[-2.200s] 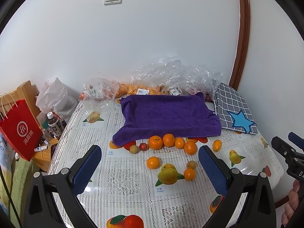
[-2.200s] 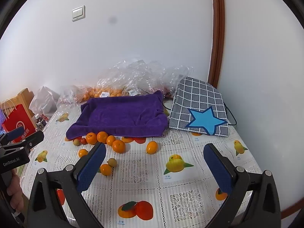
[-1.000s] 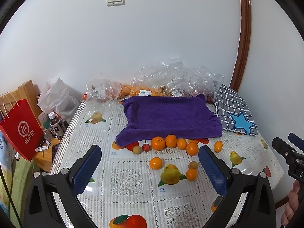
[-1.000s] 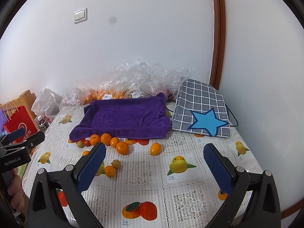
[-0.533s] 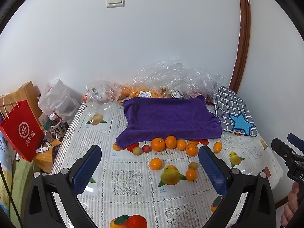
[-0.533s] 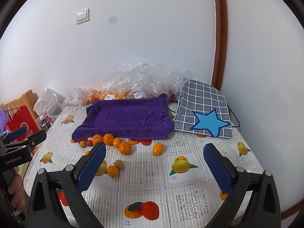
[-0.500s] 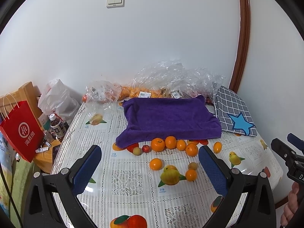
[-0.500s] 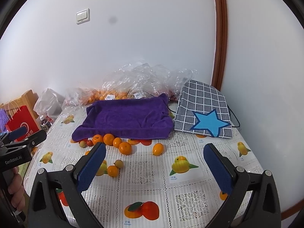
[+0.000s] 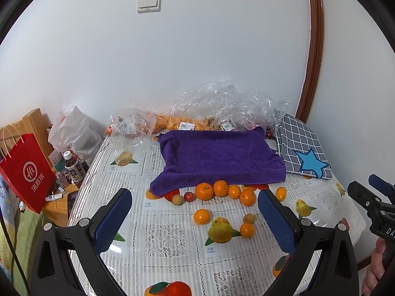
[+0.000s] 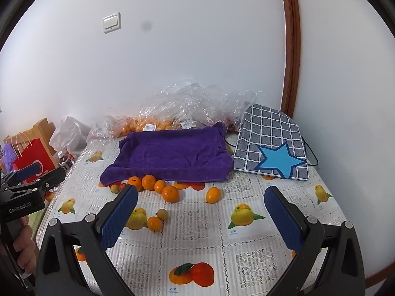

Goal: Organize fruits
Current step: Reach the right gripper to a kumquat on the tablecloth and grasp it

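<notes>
Both grippers hang wide open and empty above a fruit-strewn worktop (image 9: 172, 236).

The left gripper (image 9: 195, 219) and right gripper (image 10: 200, 212) each have their blue-padded jaws spread far apart, gripping nothing. Loose fruit lies in front of the purple towel (image 9: 217, 157): a row of four round oranges (image 9: 221, 188), one oval orange fruit (image 9: 280, 194) apart to the right, two more round oranges (image 9: 201, 216) nearer, two small tan fruits (image 9: 248, 218), and one small red fruit (image 9: 189, 196). Behind the towel are clear plastic bags of oranges (image 9: 170, 123). The left wrist view shows a red paper bag (image 9: 27, 172) and two bottles (image 9: 74, 166) plainly; the right wrist view shows the whole grey checked cushion with a blue star (image 10: 271, 148), plus a hand (image 10: 23, 244) holding the left gripper.
</notes>
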The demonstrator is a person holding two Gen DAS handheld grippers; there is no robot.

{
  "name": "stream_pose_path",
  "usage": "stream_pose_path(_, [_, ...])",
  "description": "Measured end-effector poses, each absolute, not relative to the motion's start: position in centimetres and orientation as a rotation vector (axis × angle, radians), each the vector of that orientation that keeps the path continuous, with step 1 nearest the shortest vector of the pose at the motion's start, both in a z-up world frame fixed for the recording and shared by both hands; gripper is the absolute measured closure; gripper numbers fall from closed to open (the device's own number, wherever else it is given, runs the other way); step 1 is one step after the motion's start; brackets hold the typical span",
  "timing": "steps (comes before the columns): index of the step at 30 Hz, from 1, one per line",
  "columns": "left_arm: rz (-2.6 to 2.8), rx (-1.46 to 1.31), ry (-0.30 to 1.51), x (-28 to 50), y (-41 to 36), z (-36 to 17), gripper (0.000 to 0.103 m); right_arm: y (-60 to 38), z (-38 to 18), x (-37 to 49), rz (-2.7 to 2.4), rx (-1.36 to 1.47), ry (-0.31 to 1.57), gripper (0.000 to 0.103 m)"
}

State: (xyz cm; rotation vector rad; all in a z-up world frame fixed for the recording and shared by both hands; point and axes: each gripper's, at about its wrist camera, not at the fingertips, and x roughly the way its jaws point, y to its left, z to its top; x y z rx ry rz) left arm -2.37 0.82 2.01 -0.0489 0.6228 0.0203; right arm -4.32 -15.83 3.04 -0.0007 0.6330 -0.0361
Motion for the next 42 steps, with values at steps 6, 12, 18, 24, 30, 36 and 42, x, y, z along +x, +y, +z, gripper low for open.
stream_pose_path(6, [0.029,-0.057,0.623,-1.9,1.4,1.6,0.000,-16.0,2.8,-4.1,-0.012,0.018,0.603,0.001])
stream_pose_path(12, [0.049,-0.079,0.655,-0.4,2.3,-0.2,0.000,-16.6,1.6,-3.1,-0.032,0.022,0.583,0.001])
stream_pose_path(18, [0.042,-0.085,0.689,1.7,3.1,-3.1,0.000,-17.6,-1.4,-0.5,-0.053,-0.008,0.654,0.005])
stream_pose_path(24, [0.037,-0.048,0.723,4.0,3.4,-6.4,0.001,-19.2,-6.6,3.4,-0.028,0.010,0.777,0.011])
stream_pose_path(30, [0.032,-0.061,0.812,6.3,4.3,-10.0,0.004,-19.9,-12.0,7.0,-0.013,0.024,0.860,0.037])
stream_pose_path(36, [0.023,-0.073,0.862,7.1,5.3,-12.8,0.006,-20.2,-15.3,10.3,0.005,0.044,0.904,0.048])
stream_pose_path(42, [-0.042,-0.103,0.871,7.2,5.3,-13.9,0.006,-19.7,-16.3,12.1,0.001,0.056,0.910,0.062])
